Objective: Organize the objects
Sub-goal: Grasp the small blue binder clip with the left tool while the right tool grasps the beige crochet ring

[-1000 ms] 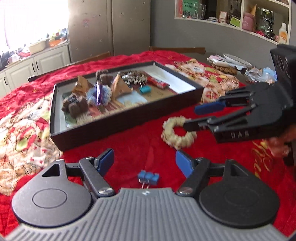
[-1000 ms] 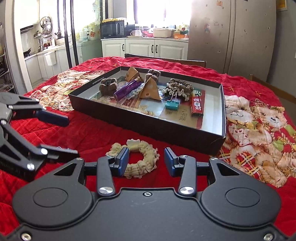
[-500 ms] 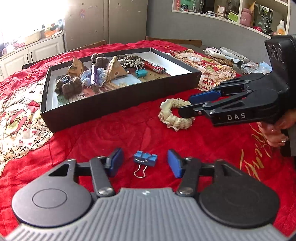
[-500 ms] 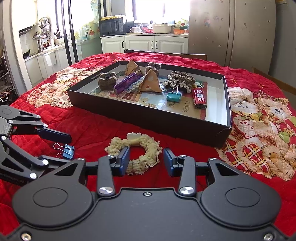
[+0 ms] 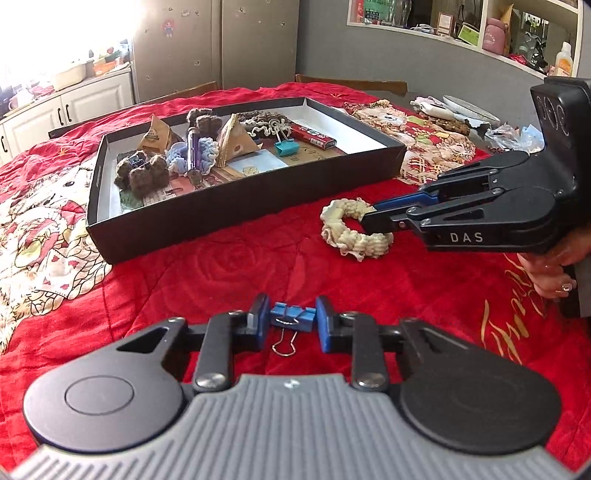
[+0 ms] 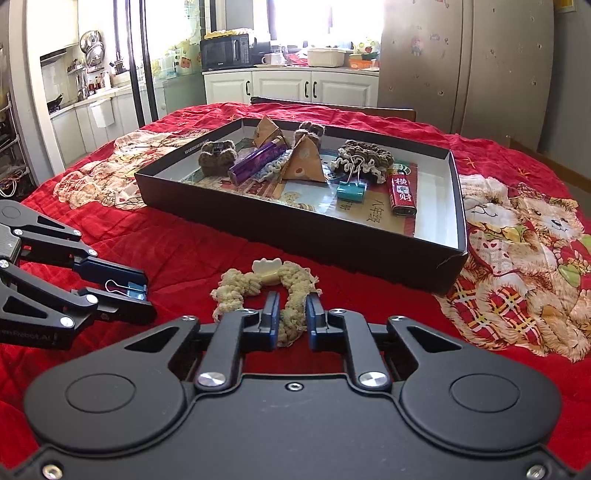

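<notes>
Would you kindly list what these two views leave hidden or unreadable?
- Left wrist view: the person's hand is cut off by the right edge.
- Right wrist view: the cream scrunchie is partly covered by the right gripper.
- Right wrist view: print on the red lighter is too small to read.

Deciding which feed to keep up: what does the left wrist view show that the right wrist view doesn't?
Only the left wrist view: the hand holding the right gripper, and wall shelves.
Only the right wrist view: the kitchen counter with a microwave.
Both: the left gripper, jaws just closed on the blue clip; the right gripper pinching the cream scrunchie; the black tray behind.
</notes>
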